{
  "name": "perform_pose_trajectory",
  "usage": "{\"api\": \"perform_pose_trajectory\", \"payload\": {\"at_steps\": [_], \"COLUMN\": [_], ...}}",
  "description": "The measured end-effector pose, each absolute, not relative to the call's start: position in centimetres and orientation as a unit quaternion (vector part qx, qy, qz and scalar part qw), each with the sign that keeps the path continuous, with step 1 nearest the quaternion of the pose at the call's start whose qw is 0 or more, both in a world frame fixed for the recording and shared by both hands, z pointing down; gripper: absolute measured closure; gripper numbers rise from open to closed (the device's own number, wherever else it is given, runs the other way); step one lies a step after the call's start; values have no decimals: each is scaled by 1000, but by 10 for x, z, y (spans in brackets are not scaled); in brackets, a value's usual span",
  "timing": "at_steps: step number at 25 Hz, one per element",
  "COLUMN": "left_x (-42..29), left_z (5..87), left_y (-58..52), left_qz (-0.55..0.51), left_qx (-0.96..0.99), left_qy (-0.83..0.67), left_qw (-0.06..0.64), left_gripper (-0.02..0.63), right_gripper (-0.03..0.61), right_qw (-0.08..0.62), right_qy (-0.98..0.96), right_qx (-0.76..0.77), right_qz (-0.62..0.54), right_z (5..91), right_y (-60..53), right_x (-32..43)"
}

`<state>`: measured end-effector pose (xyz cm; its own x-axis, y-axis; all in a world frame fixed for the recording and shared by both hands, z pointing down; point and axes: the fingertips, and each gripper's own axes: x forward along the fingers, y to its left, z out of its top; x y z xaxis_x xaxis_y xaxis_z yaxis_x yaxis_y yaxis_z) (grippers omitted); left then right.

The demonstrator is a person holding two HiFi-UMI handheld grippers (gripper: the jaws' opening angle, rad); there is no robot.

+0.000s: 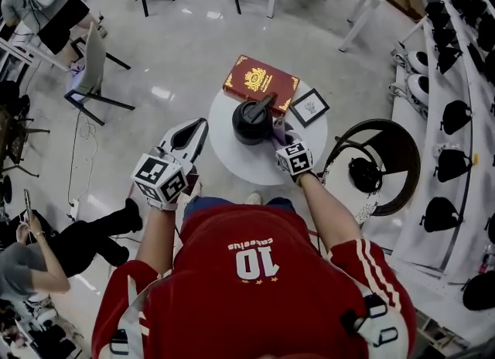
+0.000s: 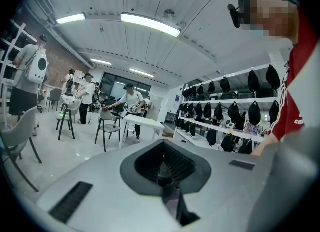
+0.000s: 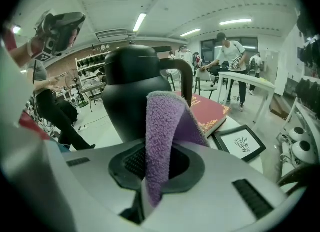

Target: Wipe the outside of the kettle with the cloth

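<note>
A black kettle stands on the small round white table, its handle toward the red book. My right gripper is at the kettle's right side, shut on a purple cloth. In the right gripper view the cloth sticks up from the jaws of the right gripper, just in front of the kettle; I cannot tell if it touches. My left gripper hangs off the table's left edge, shut and empty. The left gripper view shows that gripper aimed across the room.
A red book lies behind the kettle, with a small framed picture at its right. A dark round chair stands right of the table, before shelves of black bags. A person sits on the floor at the left.
</note>
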<state>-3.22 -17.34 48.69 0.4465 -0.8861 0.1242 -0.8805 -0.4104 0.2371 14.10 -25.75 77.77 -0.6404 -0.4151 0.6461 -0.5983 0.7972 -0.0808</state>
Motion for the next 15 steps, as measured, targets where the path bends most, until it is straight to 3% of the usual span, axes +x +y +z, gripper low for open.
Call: {"api": "perform_pose_trajectory", "payload": {"at_steps": [15], "left_x": [-45], "left_z": [471], "left_y": [-173], "left_qz": [-7], "left_qx": [861], "left_qy": [-490], "left_qw": [133], "left_gripper": [607], "right_gripper": [534], "right_qw": [294], "right_qy": [-881], "right_qx": [327], "right_qz": [176], "right_z": [769], "right_y": [-224], "right_x": [129]}}
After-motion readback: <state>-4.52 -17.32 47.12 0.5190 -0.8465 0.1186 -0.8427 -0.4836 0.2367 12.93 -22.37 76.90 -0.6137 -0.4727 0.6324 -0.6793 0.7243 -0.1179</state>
